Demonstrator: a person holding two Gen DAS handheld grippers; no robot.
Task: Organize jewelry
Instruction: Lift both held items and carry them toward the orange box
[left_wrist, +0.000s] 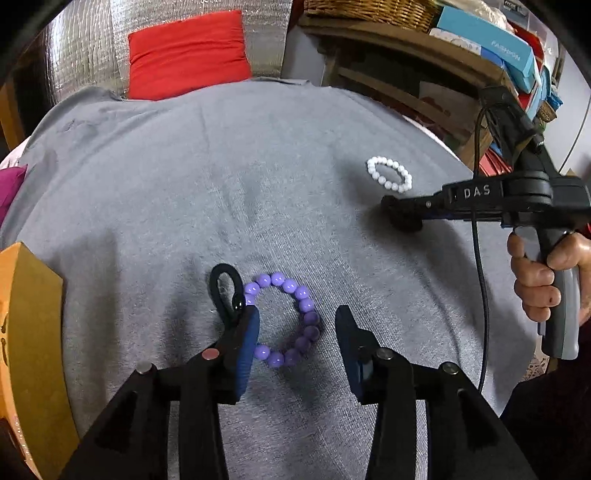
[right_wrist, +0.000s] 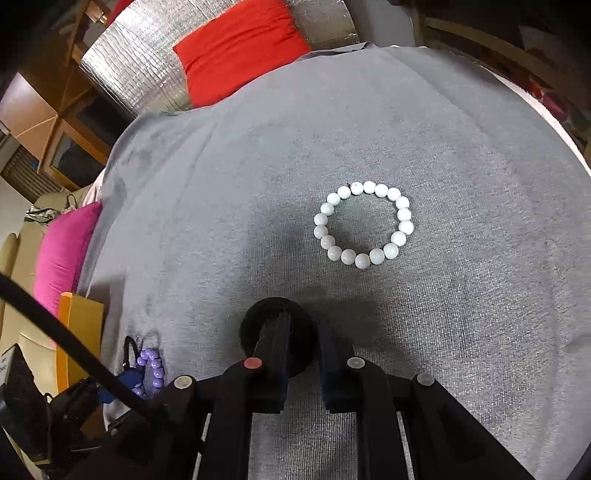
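Observation:
A purple bead bracelet (left_wrist: 291, 317) lies on the grey cloth (left_wrist: 221, 177), between the fingers of my open left gripper (left_wrist: 297, 325). A black hair tie (left_wrist: 225, 291) lies against the left fingertip. A white bead bracelet (left_wrist: 389, 173) lies further right. My right gripper (left_wrist: 402, 216) is shut on a black fabric hair band (right_wrist: 279, 334), held just above the cloth below the white bracelet (right_wrist: 364, 223). The purple bracelet (right_wrist: 151, 369) also shows at the left of the right wrist view.
An orange and gold box (left_wrist: 29, 332) stands at the cloth's left edge. A red cushion (left_wrist: 188, 51) and a pink cushion (right_wrist: 62, 254) lie beyond the cloth. Wooden shelves with boxes (left_wrist: 480, 48) stand at the back right.

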